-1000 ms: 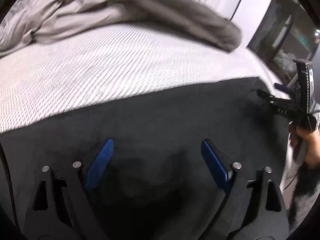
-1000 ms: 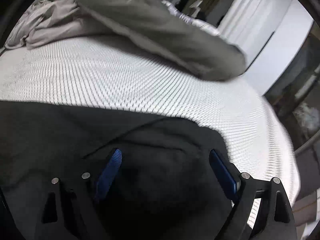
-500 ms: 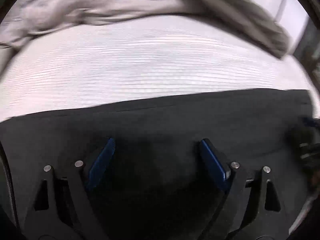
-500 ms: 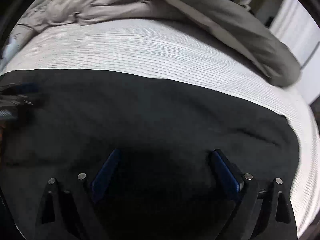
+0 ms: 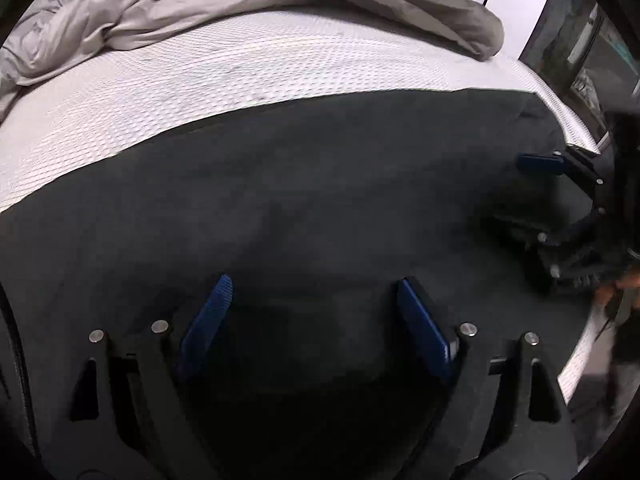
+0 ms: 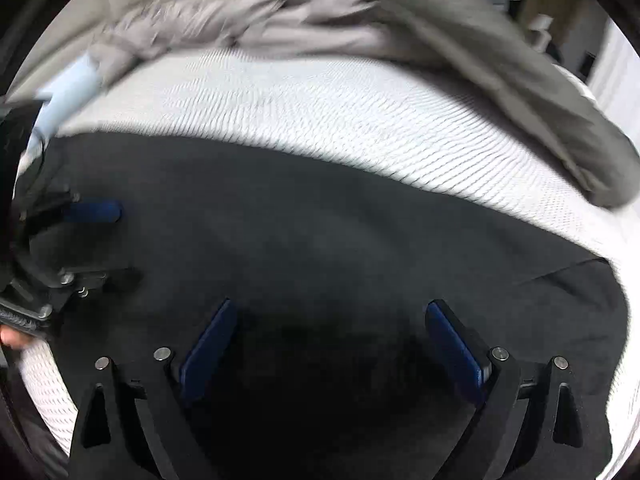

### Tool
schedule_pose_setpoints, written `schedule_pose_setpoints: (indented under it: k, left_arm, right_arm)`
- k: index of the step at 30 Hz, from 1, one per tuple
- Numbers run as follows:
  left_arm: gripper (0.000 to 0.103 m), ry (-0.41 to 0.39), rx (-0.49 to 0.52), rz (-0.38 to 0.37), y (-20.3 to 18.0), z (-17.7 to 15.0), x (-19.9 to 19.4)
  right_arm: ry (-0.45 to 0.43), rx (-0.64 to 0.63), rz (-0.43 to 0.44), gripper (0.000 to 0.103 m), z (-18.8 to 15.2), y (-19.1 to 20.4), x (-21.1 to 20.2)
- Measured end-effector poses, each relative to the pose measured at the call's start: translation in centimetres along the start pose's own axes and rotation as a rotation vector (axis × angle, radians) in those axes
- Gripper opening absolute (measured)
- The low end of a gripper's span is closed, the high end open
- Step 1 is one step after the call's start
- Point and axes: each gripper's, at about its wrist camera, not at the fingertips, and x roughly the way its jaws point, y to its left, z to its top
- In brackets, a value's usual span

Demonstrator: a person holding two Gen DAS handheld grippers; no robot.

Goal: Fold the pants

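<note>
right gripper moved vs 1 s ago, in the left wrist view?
Yes. The right gripper sat at the far right corner of the pants by the mattress edge; now it's lower and further in over the dark fabric, jaws open.

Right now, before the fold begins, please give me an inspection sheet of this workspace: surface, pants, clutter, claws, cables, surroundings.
Surface: white textured mattress, bare beyond the pants.
Job's things: dark pants spread flat across the near part of the mattress; a crease near their right end.
Clutter: grey blanket bunched along the far side.
Grippers: left claw open above the pants, holding nothing; right claw open above the pants, holding nothing.
Cables: nothing seen.
Surroundings: white wall and dark furniture at right, too blurred to identify.
</note>
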Motion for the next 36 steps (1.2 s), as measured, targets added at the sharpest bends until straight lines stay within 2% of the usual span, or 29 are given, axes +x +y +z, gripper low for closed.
schedule_pose_setpoints:
  k: [1,3,6,8,10,11,13,15,17,19,20,21,22,24,26,28,30,31,33,36]
  left_arm:
    - [0.084,-0.004,0.002,0.011,0.6,-0.4,-0.6]
    - [0.084,-0.02,-0.024,0.033,2.4,-1.8,-2.2]
    - [0.084,-0.031,-0.084,0.126,6.5,-3.9,-3.8]
    - [0.084,-0.04,-0.104,0.133,8.1,-4.7,-4.3]
    - [0.084,-0.068,-0.125,0.146,8.2,-5.3,-5.5]
    - [0.083,-0.082,-0.12,0.134,7.7,-5.3,-6.3]
    - [0.084,-0.129,-0.089,0.06,6.2,-5.3,-7.3]
    - [0.084,-0.133,-0.037,0.002,3.1,-4.6,-6.9]
    - [0.084,-0.104,0.023,-0.046,0.3,-4.0,-5.1]
    - [0.084,-0.031,0.061,-0.051,-1.7,-3.9,-2.8]
    - [0.084,-0.009,0.078,-0.023,-2.0,-4.0,-2.0]
    - [0.084,-0.011,0.101,-0.022,-2.2,-4.3,-1.9]
    - [0.084,-0.017,0.111,-0.038,-1.7,-4.4,-2.2]
    - [0.085,-0.017,0.106,-0.028,0.0,-5.2,-2.9]
    - [0.085,-0.03,0.075,0.034,3.2,-5.8,-3.6]
    - [0.085,-0.043,-0.028,0.131,8.0,-6.7,-5.1]
    - [0.085,-0.068,-0.144,0.191,12.0,-7.8,-6.4]
    - [0.085,-0.069,-0.171,0.204,13.3,-8.3,-6.7]
    - [0.083,-0.079,-0.154,0.182,14.1,-8.9,-7.7]
    - [0.083,-0.127,-0.127,0.2,14.2,-9.1,-10.0]
  right_arm:
    - [0.033,-0.017,-0.04,0.097,-0.8,0.2,0.6]
    - [0.025,-0.001,-0.067,0.097,-2.4,-1.1,0.3]
    - [0.034,0.032,-0.164,0.098,-5.1,-3.8,-1.5]
    - [0.044,0.071,-0.245,0.098,-7.7,-6.1,-3.0]
    - [0.041,0.134,-0.24,0.098,-9.6,-7.8,-4.3]
    - [0.029,0.156,-0.23,0.098,-9.9,-8.2,-4.9]
    - [-0.002,0.155,-0.264,0.098,-9.8,-7.3,-6.5]
    - [-0.061,0.123,-0.193,0.098,-9.1,-5.0,-7.6]
    - [-0.108,0.079,-0.092,0.098,-7.5,-2.3,-7.6]
    - [-0.096,0.01,0.023,0.098,-6.6,1.7,-6.8]
    - [-0.072,-0.04,0.055,0.098,-6.4,3.5,-6.2]
    - [-0.046,-0.097,0.043,0.098,-6.7,5.1,-5.5]
    - [-0.04,-0.129,0.016,0.098,-7.0,5.6,-5.2]
    - [-0.034,-0.101,0.043,0.098,-8.0,4.4,-5.5]
    - [-0.026,-0.038,-0.046,0.098,-9.6,0.6,-5.8]
    - [-0.015,0.028,-0.16,0.099,-11.3,-3.1,-6.3]
    - [-0.019,0.13,-0.209,0.098,-13.2,-6.5,-7.6]
    - [-0.026,0.146,-0.194,0.099,-13.7,-7.0,-8.3]
    - [-0.021,0.151,-0.265,0.099,-14.0,-6.8,-9.1]
    - [-0.049,0.142,-0.227,0.099,-13.1,-6.3,-9.4]
